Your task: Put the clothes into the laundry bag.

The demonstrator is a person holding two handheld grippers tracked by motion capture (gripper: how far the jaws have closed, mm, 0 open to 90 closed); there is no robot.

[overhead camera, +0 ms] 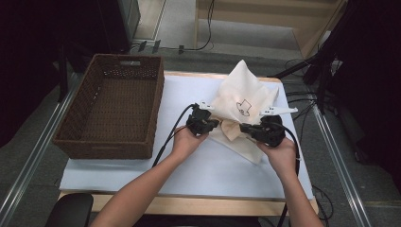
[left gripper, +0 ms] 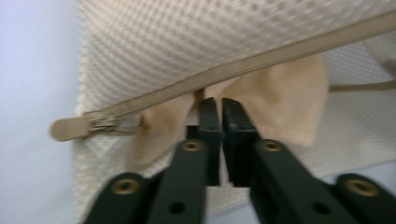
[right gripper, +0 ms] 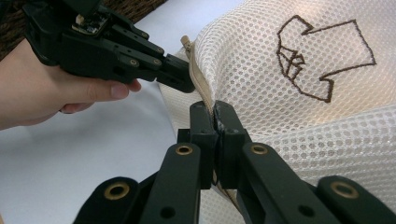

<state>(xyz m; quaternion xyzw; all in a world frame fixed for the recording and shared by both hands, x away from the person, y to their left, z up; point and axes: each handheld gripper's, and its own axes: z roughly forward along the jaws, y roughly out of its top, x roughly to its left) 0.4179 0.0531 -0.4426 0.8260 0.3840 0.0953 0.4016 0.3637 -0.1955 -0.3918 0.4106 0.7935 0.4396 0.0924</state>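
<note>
Wicker basket [overhead camera: 113,106] sat well left of the left gripper [overhead camera: 213,122], whose jaws were pinched shut on the mesh laundry bag [overhead camera: 242,101] (zipper edge); right gripper [overhead camera: 245,128] clamped the same zipper [right gripper: 201,81] just beside it.

Table [overhead camera: 198,204]: wood edge shows at front & far side; top covered by a pale sheet.
Sheet [overhead camera: 208,168]: light blue-white, flat, spans nearly the whole top.
Basket [overhead camera: 113,106]: brown wicker, rectangular, on sheet's left side, overhanging the left edge.
Mesh bag [overhead camera: 243,97]: cream, w/ zipper, on sheet right of centre, partly lifted.
</note>
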